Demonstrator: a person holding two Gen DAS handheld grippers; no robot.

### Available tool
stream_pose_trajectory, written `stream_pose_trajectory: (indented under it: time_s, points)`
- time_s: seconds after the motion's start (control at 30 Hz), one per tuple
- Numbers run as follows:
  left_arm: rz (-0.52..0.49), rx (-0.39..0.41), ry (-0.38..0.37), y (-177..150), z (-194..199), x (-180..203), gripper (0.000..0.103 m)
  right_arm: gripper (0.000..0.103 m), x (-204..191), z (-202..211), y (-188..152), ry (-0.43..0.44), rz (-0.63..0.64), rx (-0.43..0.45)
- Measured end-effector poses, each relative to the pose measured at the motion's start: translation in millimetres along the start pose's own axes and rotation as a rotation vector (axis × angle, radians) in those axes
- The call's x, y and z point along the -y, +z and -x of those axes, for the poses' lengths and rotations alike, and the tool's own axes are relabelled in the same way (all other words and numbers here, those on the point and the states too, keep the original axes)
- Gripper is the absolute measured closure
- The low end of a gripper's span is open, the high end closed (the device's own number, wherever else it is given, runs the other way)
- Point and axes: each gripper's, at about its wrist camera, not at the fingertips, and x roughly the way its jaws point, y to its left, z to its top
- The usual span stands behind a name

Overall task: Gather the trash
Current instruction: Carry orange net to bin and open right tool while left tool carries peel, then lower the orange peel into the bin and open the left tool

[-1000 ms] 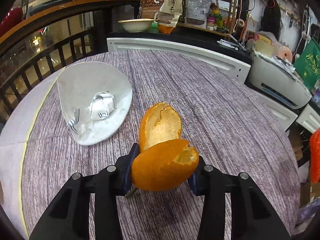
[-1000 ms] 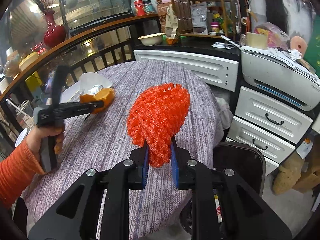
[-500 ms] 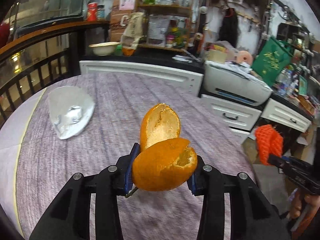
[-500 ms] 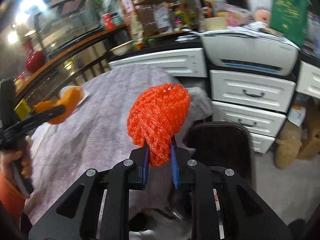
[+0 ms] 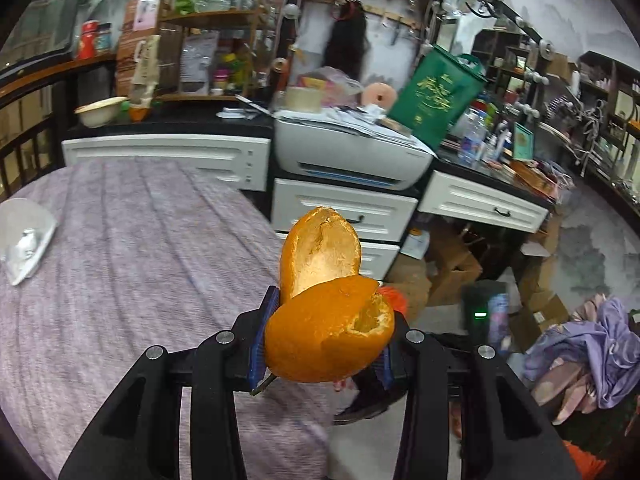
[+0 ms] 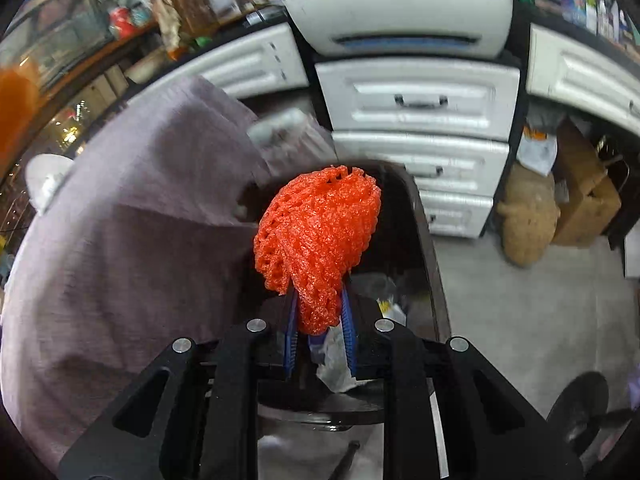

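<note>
A: Left gripper [image 5: 320, 338] — state?
B: Clamped on the orange peel [image 5: 328, 332]. Blue pads press both flanks; one peel lobe stands up past the fingertips with its pale inside showing, the other bulges across the front of the jaws.
A: What lies beyond those fingers?
B: The edge of the table with the purple-grey cloth [image 5: 132, 264] to their left and below, white drawers [image 5: 344, 212] straight ahead. Far off to the left of the fingers, a white paper plate [image 5: 24, 236] with crumpled foil on it.
A: Right gripper [image 6: 320, 320]?
B: Jaws narrow, pinching the lower end of the red foam fruit net [image 6: 320, 236]; the rest of the net balloons up above the fingertips.
A: And under it?
B: The dark trash bin [image 6: 424, 248], opening directly beyond and beneath the fingertips, with pale scraps visible inside. The cloth drapes just to the fingers' left. Picture is blurred.
</note>
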Motion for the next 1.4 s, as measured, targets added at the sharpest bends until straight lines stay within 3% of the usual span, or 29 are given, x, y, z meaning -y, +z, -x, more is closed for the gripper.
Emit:
stream_pose_trajectory:
  time_s: [0.07, 0.17, 0.23, 0.5, 0.6, 0.77, 0.97, 1.17, 1.4]
  points:
    - [-0.013, -0.01, -0.019, -3, -7, 11, 0.062, 0.083, 4, -19, -3, -0.03, -0.013, -0.021]
    - [-0.022, -0.035, -0.038, -9, -19, 23, 0.062, 0.069, 14, -42, -11, -0.055, -0.047, -0.056]
    - [-0.03, -0.046, -0.034, -14, -26, 28, 0.062, 0.042, 20, -52, -20, -0.059, -0.082, -0.08]
    - [-0.025, -0.111, -0.062, -32, -51, 40, 0.062, 0.04, 37, -26, -40, -0.102, -0.09, -0.06]
    - [-0.04, -0.116, -0.063, -37, -58, 48, 0.062, 0.031, 50, -7, -43, -0.128, -0.106, -0.026]
    - [-0.07, -0.163, -0.074, -48, -78, 63, 0.062, 0.031, 71, 16, -48, -0.169, -0.134, 0.006]
    - [-0.076, -0.229, -0.036, -64, -109, 63, 0.062, 0.031, 93, 32, -55, -0.186, -0.172, 0.014]
    - [-0.1, -0.3, 0.059, -83, -141, 54, 0.062, 0.03, 99, 44, -60, -0.203, -0.185, 0.029]
    - [-0.119, -0.337, 0.076, -94, -163, 56, 0.062, 0.03, 100, 54, -60, -0.202, -0.19, 0.052]
